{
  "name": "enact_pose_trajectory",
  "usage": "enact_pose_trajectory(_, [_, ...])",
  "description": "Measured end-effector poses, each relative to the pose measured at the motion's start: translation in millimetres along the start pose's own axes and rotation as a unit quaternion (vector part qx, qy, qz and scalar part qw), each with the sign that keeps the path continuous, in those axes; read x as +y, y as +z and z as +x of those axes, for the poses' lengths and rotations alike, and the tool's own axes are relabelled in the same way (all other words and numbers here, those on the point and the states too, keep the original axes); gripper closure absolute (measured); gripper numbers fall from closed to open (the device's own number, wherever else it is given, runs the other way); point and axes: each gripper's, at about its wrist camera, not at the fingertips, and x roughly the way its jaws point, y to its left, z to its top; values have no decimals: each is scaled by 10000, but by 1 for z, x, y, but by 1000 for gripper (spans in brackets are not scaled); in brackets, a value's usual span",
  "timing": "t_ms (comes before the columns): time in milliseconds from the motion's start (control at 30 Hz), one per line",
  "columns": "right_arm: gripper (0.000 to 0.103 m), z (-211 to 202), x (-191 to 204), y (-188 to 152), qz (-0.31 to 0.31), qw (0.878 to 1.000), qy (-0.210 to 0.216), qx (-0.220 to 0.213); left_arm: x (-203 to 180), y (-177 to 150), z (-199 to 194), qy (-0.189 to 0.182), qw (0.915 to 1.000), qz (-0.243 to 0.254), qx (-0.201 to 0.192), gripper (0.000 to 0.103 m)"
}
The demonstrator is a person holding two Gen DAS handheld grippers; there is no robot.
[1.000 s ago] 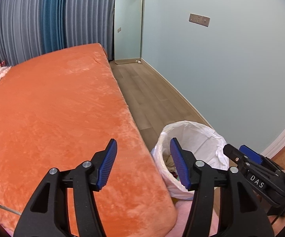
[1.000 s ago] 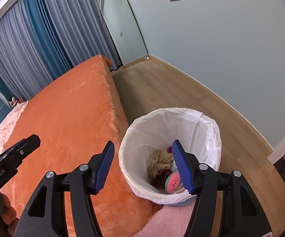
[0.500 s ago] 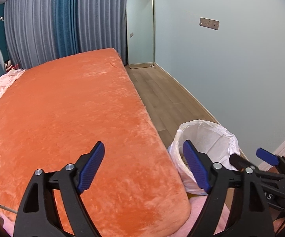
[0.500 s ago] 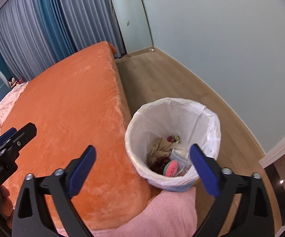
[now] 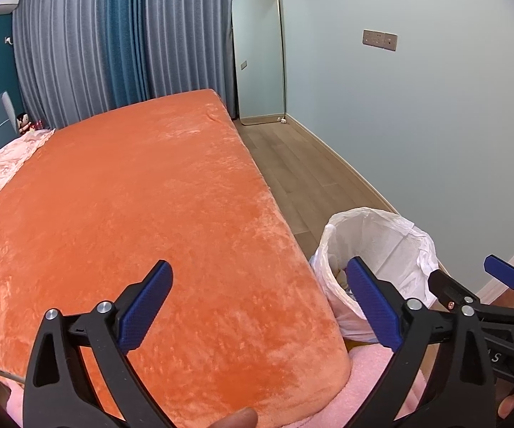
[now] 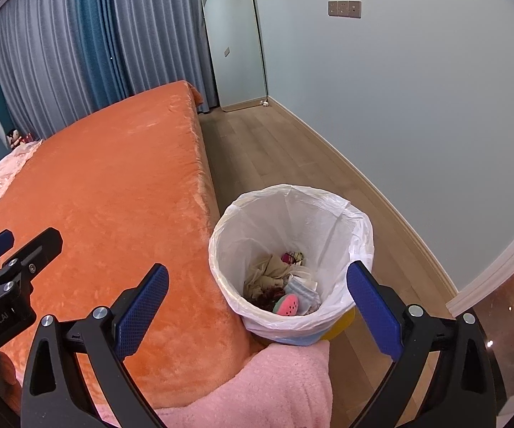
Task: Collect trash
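The bed (image 5: 132, 221), covered by an orange plush blanket, is filling the left and centre of both wrist views; a pale pink quilt (image 5: 0, 174) is lying along its far left side. Grey and blue curtains (image 5: 114, 46) are hanging behind the bed, and a tall mirror (image 5: 258, 57) is leaning in the corner against the pale wall. The wooden floor (image 6: 275, 157) is running between the bed and the wall.

The bin (image 6: 292, 260), lined with a white plastic bag, is standing on the floor just beside the bed's near corner. The collected trash (image 6: 282, 289) is lying at its bottom: crumpled brownish paper, a white wrapper and a small watermelon-slice piece. A pink towel (image 6: 278, 381) is lying at the bed's near edge, touching the bin's base.

The left tongs (image 5: 257, 306) are hanging over the bed's corner, their jaws having just been opening and now spread wide, with nothing between the blue pads. The right tongs (image 6: 257, 306) are hanging above the bin and the bed edge, jaws likewise having just opened, standing fully apart and gripping nothing. Each set of tongs is showing at the edge of the other's view.
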Motion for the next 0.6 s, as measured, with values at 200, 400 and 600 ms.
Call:
enact_pose_trajectory(200, [7, -1, 1, -6, -63, 10000, -49, 3, -7, -3, -2, 17, 10000, 72, -47, 7])
enact_pose_trajectory(400, [7, -6, -1, -8, -17, 9999, -109, -49, -10, -5, -1, 23, 10000, 67, -16, 7])
enact_pose_trajectory(600, [7, -6, -5, -11, 2, 9999, -165, -37, -13, -7, 0, 49, 9999, 93, 28, 7])
